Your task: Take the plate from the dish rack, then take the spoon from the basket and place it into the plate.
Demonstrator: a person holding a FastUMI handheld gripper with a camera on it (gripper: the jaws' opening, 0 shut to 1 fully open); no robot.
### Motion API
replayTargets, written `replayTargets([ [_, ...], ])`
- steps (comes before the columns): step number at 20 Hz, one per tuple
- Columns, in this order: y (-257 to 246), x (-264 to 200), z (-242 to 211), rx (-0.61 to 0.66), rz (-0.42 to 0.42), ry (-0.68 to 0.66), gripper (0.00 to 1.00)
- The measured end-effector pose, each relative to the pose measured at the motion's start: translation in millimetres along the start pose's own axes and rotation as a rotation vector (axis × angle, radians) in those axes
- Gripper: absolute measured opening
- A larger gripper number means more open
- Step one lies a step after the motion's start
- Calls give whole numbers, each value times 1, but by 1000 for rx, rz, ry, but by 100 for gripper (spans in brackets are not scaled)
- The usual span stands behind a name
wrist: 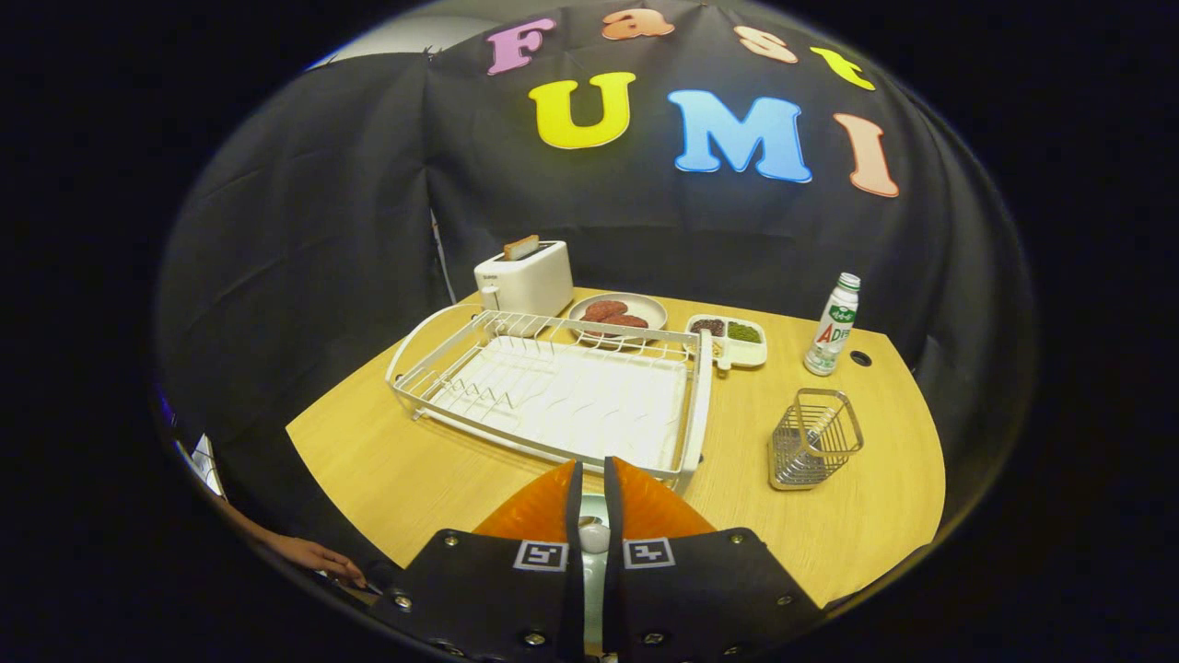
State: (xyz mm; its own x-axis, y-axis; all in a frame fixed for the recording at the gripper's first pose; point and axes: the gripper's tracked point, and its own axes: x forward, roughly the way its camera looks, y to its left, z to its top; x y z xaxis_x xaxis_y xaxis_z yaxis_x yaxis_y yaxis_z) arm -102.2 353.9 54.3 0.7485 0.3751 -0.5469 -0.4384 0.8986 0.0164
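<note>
A black cloth wall (645, 230) fills the upper frame, hung in creased panels with a seam left of centre. At the top left, above the cloth, a pale strip of wall (387, 35) shows. A light wood table (442, 460) spans the middle and lower frame; its front left corner is rounded, and a dark round hole (860, 358) sits near its far right edge. The tabletop is evenly lit from above and the cloth stays dim.
</note>
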Motion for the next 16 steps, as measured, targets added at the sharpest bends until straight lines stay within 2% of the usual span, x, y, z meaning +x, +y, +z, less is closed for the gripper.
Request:
replayTargets([
  [5,9,14,-10,-41,51,42,8],
  [13,9,23,-17,-72,81,52,8],
  [15,-2,21,-22,-74,42,70,11],
  [16,-6,21,-24,-73,33,75,16],
])
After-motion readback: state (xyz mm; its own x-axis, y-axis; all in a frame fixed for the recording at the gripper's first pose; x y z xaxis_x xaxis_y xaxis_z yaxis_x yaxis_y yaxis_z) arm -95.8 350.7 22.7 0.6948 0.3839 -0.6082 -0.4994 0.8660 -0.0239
